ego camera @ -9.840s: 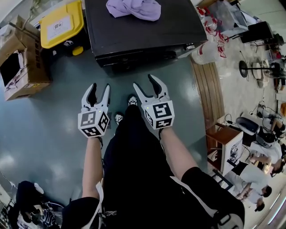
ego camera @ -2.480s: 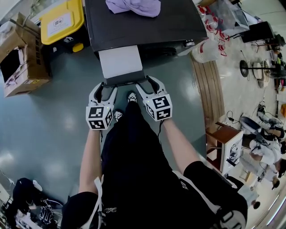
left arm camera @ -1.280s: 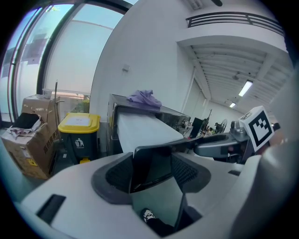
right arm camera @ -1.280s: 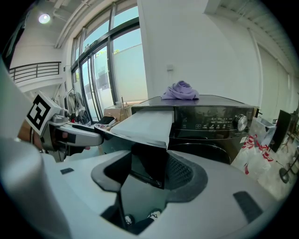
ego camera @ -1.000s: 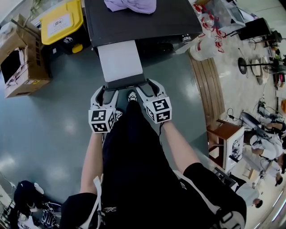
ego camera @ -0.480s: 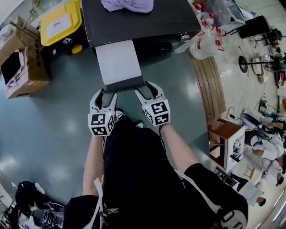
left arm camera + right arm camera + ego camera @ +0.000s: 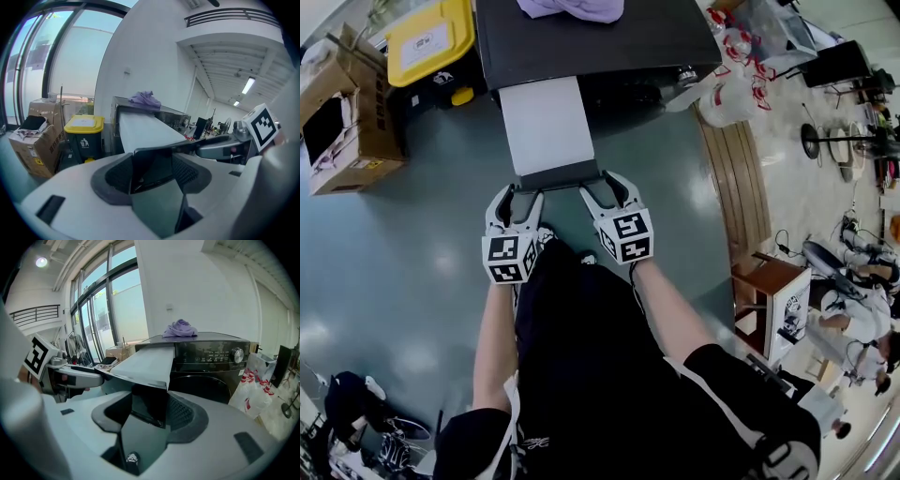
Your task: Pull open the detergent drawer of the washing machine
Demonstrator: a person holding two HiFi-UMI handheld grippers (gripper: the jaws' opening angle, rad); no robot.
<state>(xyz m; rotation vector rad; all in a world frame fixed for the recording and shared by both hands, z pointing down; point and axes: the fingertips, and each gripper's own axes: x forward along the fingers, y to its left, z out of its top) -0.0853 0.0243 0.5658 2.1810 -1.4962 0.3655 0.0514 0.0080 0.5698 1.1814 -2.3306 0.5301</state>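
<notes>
The detergent drawer (image 7: 548,127) is being shown drawn well out of the dark washing machine (image 7: 609,47), running from the machine's front at top centre of the head view down toward mid-frame. It is being seen as a long, flat, pale grey slab, closed at its near end by a narrow, glossy dark front panel (image 7: 558,175). A crumpled purple cloth (image 7: 572,7) is lying on the machine's lid at the top edge.

The panel's two corners are being straddled: the left gripper (image 7: 516,192) is being held at its left corner, the right gripper (image 7: 602,183) at its right. In each gripper view the jaws are being held spread wide with the dark panel standing between the pads — released, not clenched on it, though whether a pad is brushing the panel's edge cannot be told.

Left of the drawer, a stretch of grey-green floor (image 7: 403,244) is being left open as far as a yellow-lidded bin (image 7: 431,42) and a cardboard box (image 7: 342,122) in the upper left. To the right, floor is being left free up to a curved wooden strip (image 7: 736,187), with plastic bags (image 7: 727,89) just beside the machine's right corner. Directly below the panel, the room is being taken up by the person's black-clad legs (image 7: 581,356).
</notes>
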